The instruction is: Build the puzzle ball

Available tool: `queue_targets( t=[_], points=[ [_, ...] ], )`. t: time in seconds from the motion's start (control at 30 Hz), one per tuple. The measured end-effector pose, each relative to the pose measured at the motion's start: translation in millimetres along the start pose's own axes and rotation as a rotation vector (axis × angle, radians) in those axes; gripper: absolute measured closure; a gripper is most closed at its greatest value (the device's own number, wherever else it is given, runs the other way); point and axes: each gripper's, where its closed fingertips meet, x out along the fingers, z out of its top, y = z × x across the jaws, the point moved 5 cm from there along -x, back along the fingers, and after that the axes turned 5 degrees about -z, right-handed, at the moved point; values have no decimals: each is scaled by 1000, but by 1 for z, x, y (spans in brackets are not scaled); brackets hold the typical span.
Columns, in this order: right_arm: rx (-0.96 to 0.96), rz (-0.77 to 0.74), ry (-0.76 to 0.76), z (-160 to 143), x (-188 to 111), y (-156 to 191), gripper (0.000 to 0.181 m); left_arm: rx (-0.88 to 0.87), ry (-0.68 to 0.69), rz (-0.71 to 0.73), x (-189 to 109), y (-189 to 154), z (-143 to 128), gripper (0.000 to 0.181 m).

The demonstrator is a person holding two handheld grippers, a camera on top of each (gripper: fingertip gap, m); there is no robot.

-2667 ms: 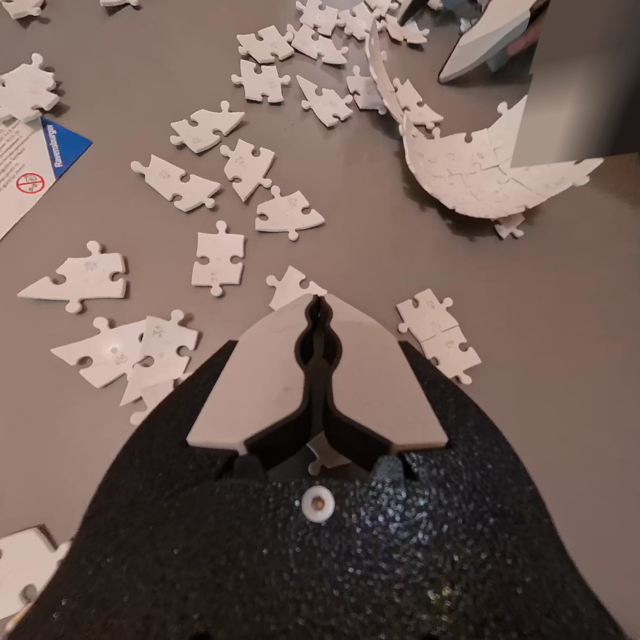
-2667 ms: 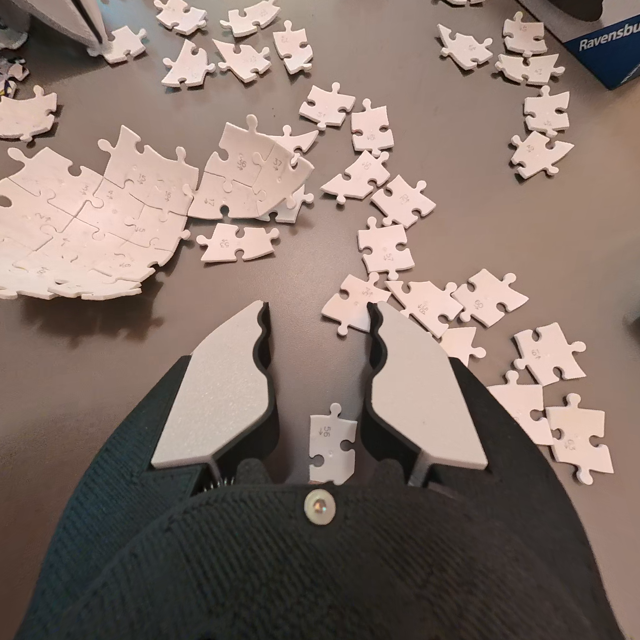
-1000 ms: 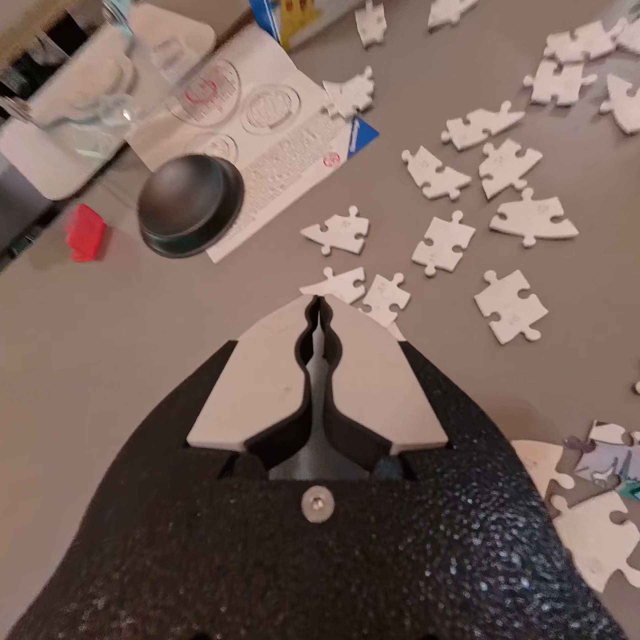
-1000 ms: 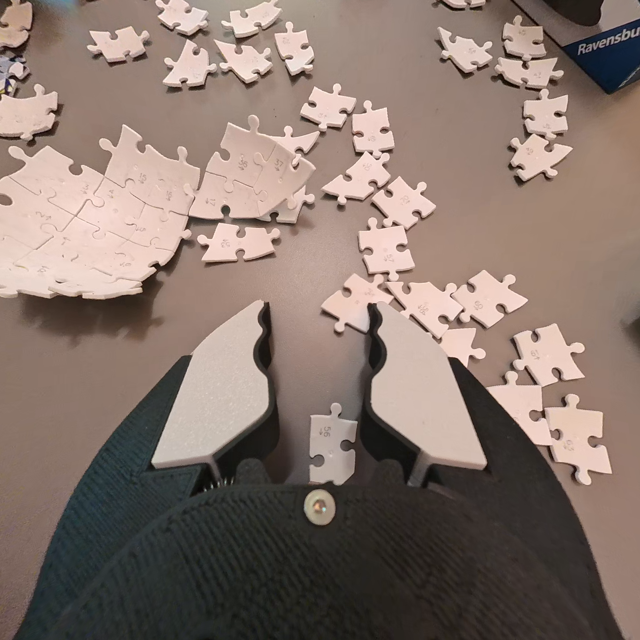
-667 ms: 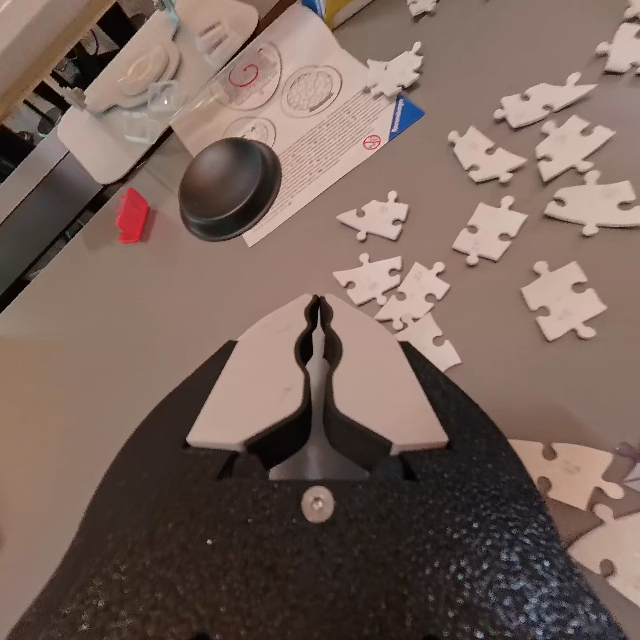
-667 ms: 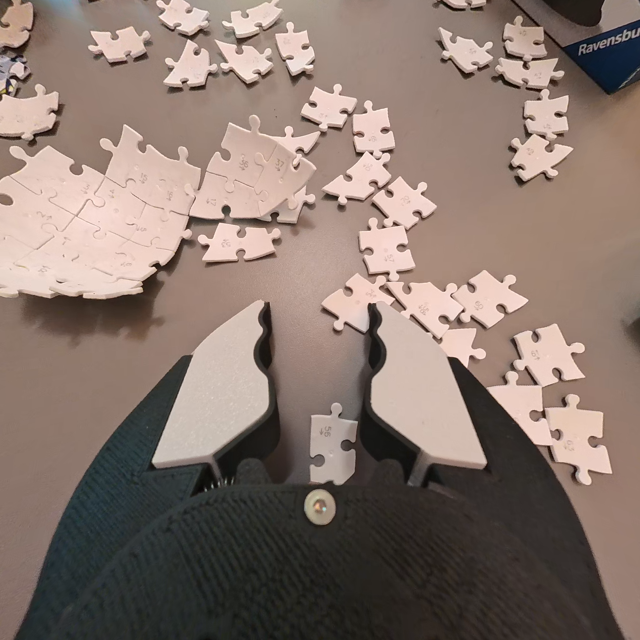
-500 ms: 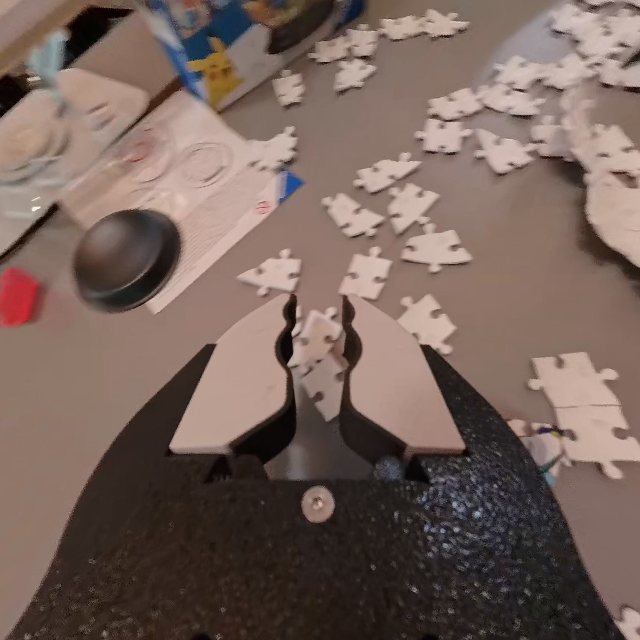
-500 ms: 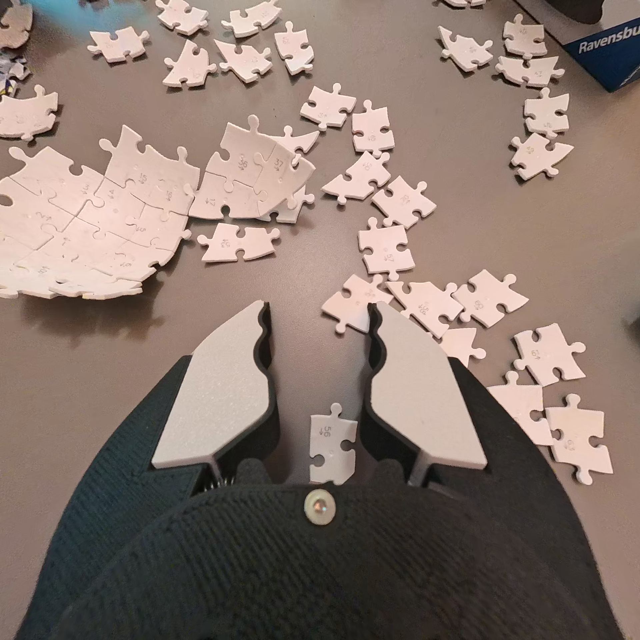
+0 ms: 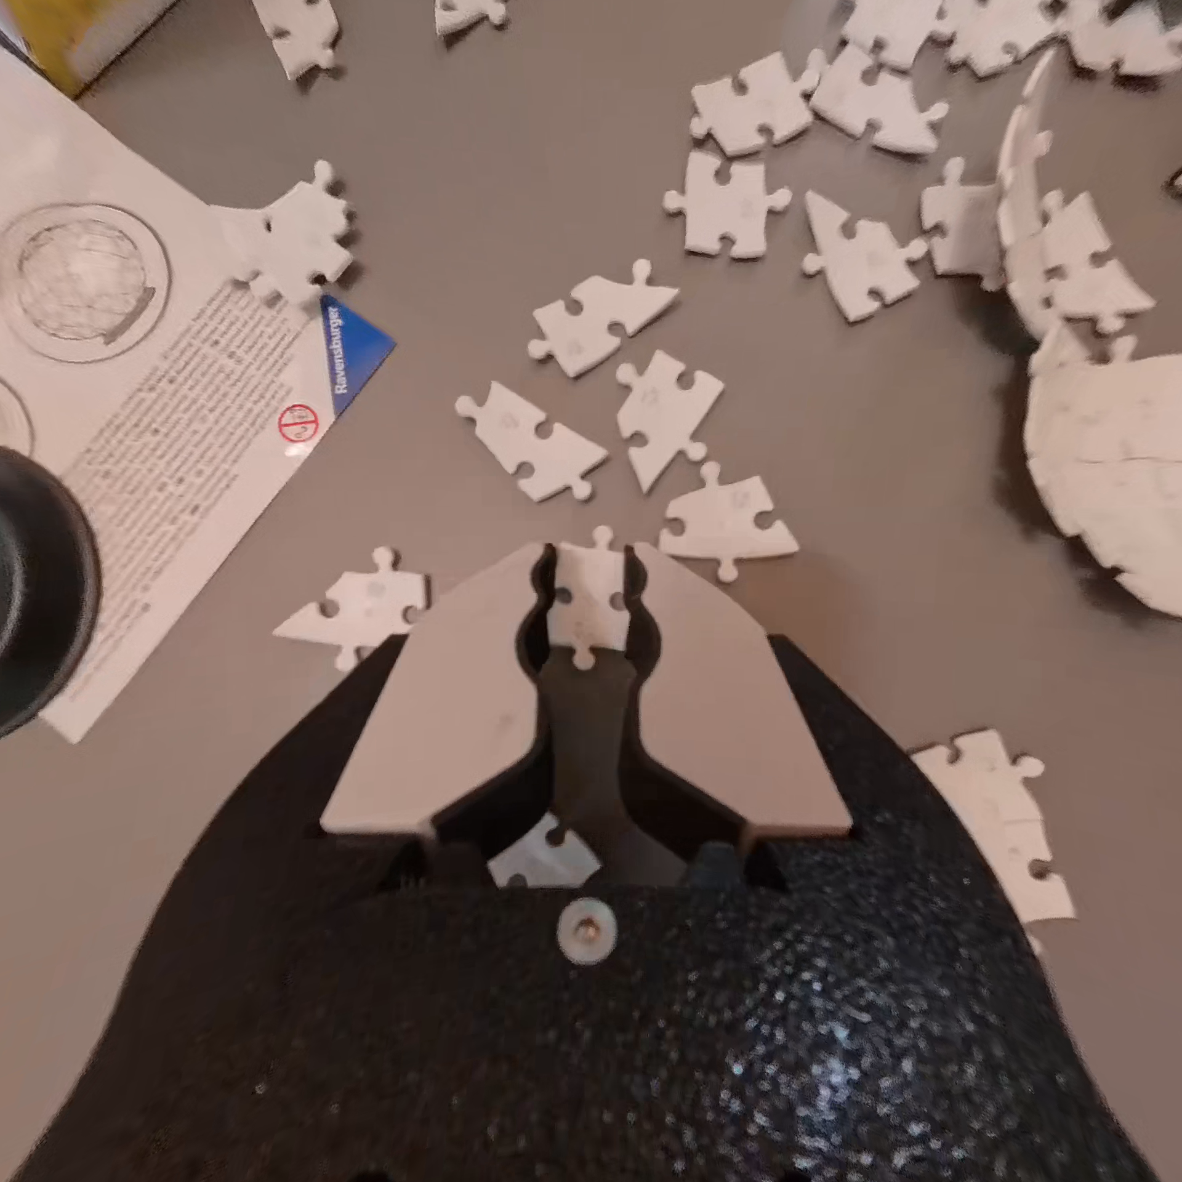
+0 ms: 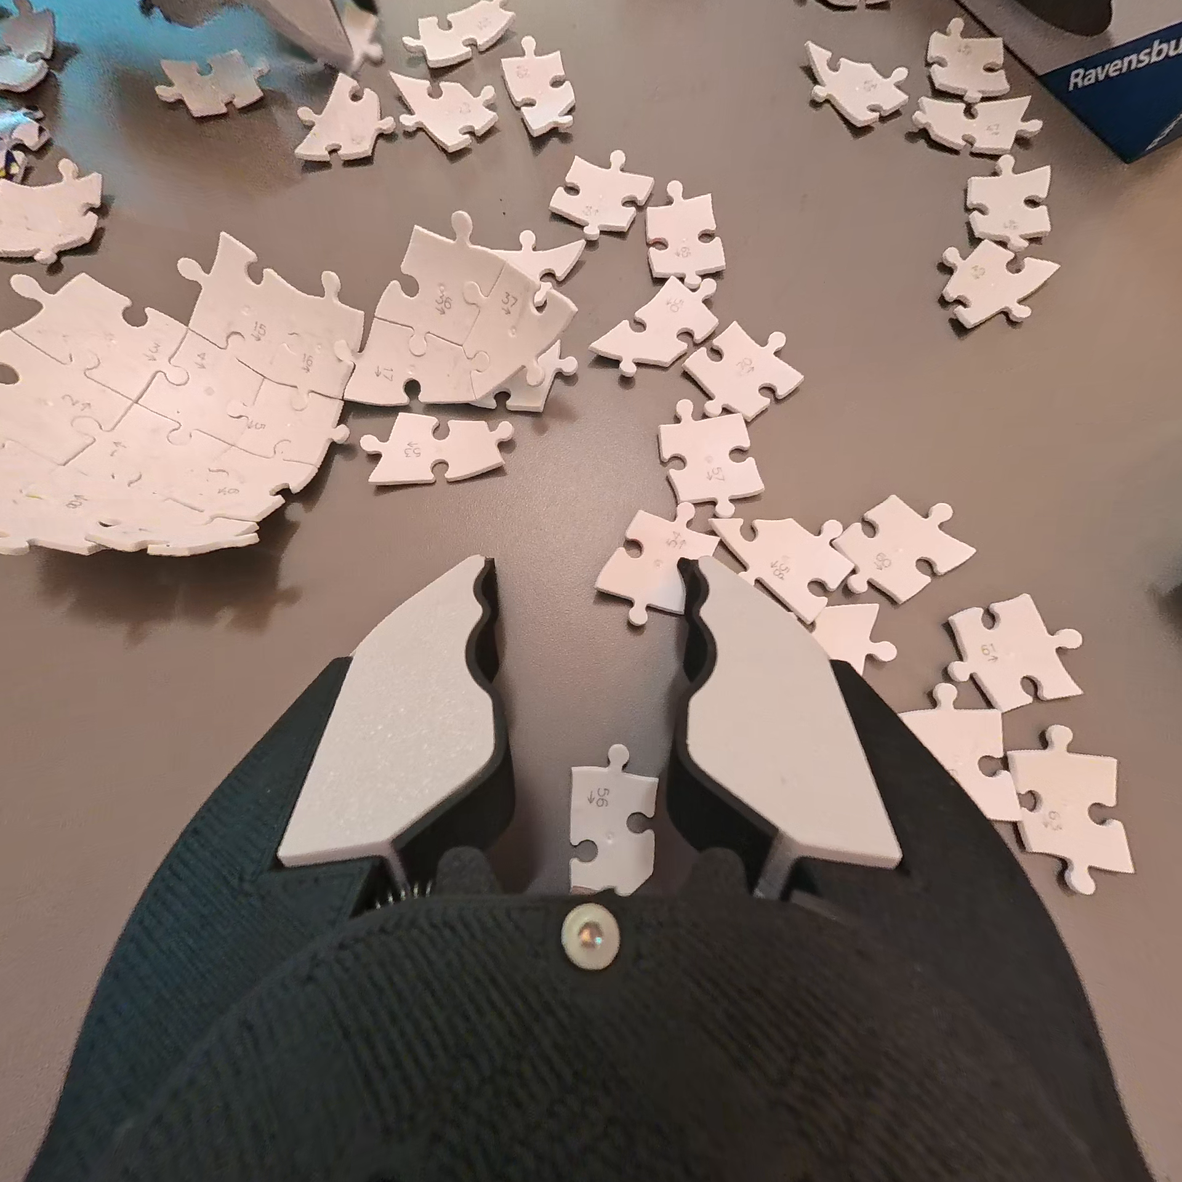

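Several white puzzle pieces lie face down on the grey table (image 9: 895,639). My left gripper (image 9: 591,556) has its jaws narrowed against both sides of one flat puzzle piece (image 9: 588,607) on the table; its tab pokes out past the fingertips. The curved part-built ball shell (image 9: 1113,486) sits to the right. In the right wrist view the shell (image 10: 160,409) lies at the left, with a raised joined section (image 10: 460,326) at its edge. My right gripper (image 10: 587,566) is open and empty, low over the table, with a single piece (image 10: 611,825) between its finger bases.
A printed instruction sheet (image 9: 128,384) and a black dome-shaped stand (image 9: 38,588) lie at the left. A blue box (image 10: 1119,70) stands at the far right. A joined pair of pieces (image 10: 435,454) lies before the shell. Loose pieces (image 10: 780,563) crowd the right fingertip. Left tips to right tips: about 20 centimetres. Between my right fingertips and the raised joined section (image 10: 460,326) there is roughly 7 centimetres. The shell (image 10: 160,409) is about 9 centimetres from my right fingertips and 15 centimetres from my left.
My left gripper swung left holding a piece edge-on, opened, then came back right and down and narrowed onto a flat piece. The right gripper has stayed still and open.
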Motion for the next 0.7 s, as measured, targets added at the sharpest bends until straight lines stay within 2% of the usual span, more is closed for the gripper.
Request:
queue_targets(
  t=[0.13,0.37,0.43,0.53,0.6,0.7],
  points=[
    [0,0,0,0,0,0,124,-43,-7,38,-4,1,-2,172],
    [0,0,0,0,0,0,124,-184,-184,19,-27,-6,-3,180],
    [0,0,0,0,0,0,124,-228,-224,-32,-33,-15,-2,180],
    [0,0,0,0,0,0,124,-282,-273,-196,-40,-36,4,180],
    [0,0,0,0,0,0,124,-226,-204,-307,-38,-51,4,180],
    [0,1,0,0,0,1,124,80,-65,-306,-29,-64,5,180]
  ],
)
